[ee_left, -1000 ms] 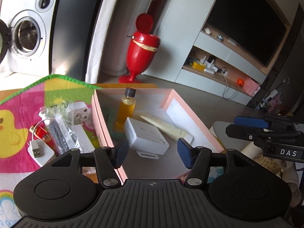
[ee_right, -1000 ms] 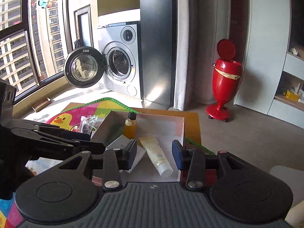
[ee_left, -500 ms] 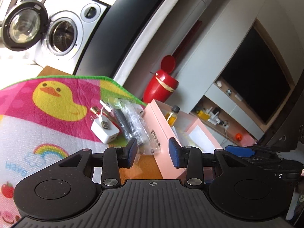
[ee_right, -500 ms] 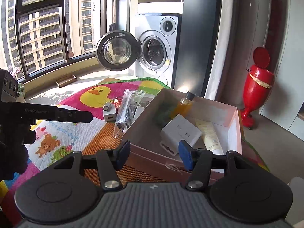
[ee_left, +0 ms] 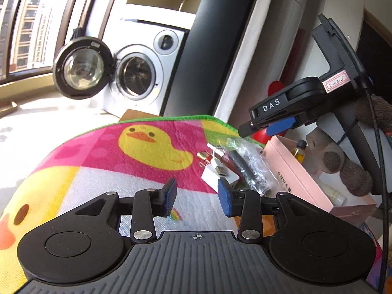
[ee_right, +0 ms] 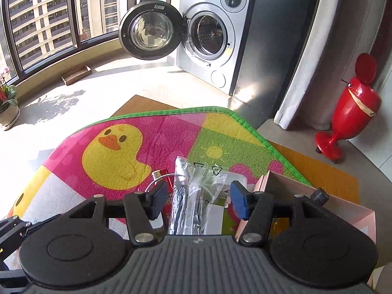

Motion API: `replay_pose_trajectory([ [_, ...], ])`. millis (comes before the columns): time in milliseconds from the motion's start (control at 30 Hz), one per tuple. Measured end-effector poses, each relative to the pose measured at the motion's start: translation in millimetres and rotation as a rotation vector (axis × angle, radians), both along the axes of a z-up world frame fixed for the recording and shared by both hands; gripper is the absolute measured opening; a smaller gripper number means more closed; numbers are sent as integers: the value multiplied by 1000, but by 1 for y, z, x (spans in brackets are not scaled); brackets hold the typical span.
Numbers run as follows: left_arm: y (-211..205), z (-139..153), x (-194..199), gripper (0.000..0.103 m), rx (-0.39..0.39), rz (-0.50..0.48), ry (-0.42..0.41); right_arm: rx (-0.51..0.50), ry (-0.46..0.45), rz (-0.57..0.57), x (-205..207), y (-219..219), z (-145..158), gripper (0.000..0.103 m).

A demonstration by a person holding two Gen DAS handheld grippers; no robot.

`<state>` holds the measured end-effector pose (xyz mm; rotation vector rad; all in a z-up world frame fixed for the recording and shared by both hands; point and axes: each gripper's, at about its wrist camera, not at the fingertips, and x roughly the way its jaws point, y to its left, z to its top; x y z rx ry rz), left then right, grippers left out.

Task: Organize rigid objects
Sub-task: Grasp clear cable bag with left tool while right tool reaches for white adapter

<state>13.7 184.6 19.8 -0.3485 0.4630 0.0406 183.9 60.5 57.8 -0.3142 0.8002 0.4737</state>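
Observation:
My left gripper [ee_left: 197, 197] hangs open over the colourful duck mat [ee_left: 110, 161], holding nothing. Just beyond its right finger lie a white USB charger [ee_left: 220, 174], a red and gold small item [ee_left: 204, 156] and a clear bag holding a black stick [ee_left: 247, 169]. The pink box [ee_left: 291, 171] sits to their right with a yellow bottle [ee_left: 299, 150] inside. My right gripper [ee_right: 198, 201] is open directly above the clear bag [ee_right: 196, 196], which lies between its fingers without the pads touching. The right gripper [ee_left: 269, 126] also appears above the pile in the left wrist view.
A washing machine [ee_right: 213, 36] with its round door [ee_right: 150, 30] swung open stands behind the mat. A red pedal bin [ee_right: 352, 112] is at the right, a plant pot [ee_right: 8, 112] at the left. A brown plush toy [ee_left: 348, 161] sits beside the pink box.
Both grippers swung left from above the pink box to the pile on the mat. The left jaws narrowed and the right jaws widened. The right gripper now sits over the clear bag.

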Motion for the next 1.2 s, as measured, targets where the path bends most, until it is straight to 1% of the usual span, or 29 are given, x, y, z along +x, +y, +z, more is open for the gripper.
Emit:
replay_pose_trajectory([
  [133,7,-1,-1,41,-42,-14,-10,26,102,-89,51,13,-20,55],
  [200,11,-2,-1,41,-59,-10,-7,11,136,-90,60,19,-29,50],
  [233,13,-3,0,41,-66,-2,3,-10,150,-86,60,22,-36,43],
  [267,15,-4,0,41,-70,10,13,-32,158,-87,57,24,-40,39],
  [333,20,-5,1,40,-87,26,32,-59,165,-83,45,23,-42,39],
  [400,24,-8,2,40,-134,4,48,-69,187,-59,29,20,-42,38],
  [500,26,-10,5,40,-195,-56,79,-36,252,-18,4,8,-42,38],
  [567,25,-8,3,39,-201,-73,89,-8,305,14,-15,-2,-45,38],
  [633,25,-5,-4,39,-184,-58,82,13,334,59,-41,-12,-48,38],
  [667,25,-3,-8,39,-174,-56,81,15,314,86,-56,-17,-47,38],
  [700,25,-2,-11,39,-168,-60,84,3,274,129,-76,-22,-45,38],
  [800,21,-1,-21,39,-141,-81,110,-32,115,255,-136,-37,-39,39],
  [833,19,-1,-24,39,-135,-90,121,-41,78,282,-153,-44,-38,42],
  [867,16,-1,-27,39,-130,-99,128,-42,48,300,-168,-52,-38,42],
  [933,9,2,-33,39,-120,-119,131,-41,23,330,-194,-70,-38,43],
  [1000,0,7,-38,39,-109,-148,131,-40,11,316,-212,-90,-38,43],
  [1033,-6,10,-40,39,-104,-166,136,-19,15,306,-217,-101,-37,43],
  [1100,-19,16,-47,39,-101,-212,157,63,36,287,-223,-126,-32,43],
  [1200,-46,22,-59,39,-125,-325,205,164,0,215,-229,-164,-22,44],
])
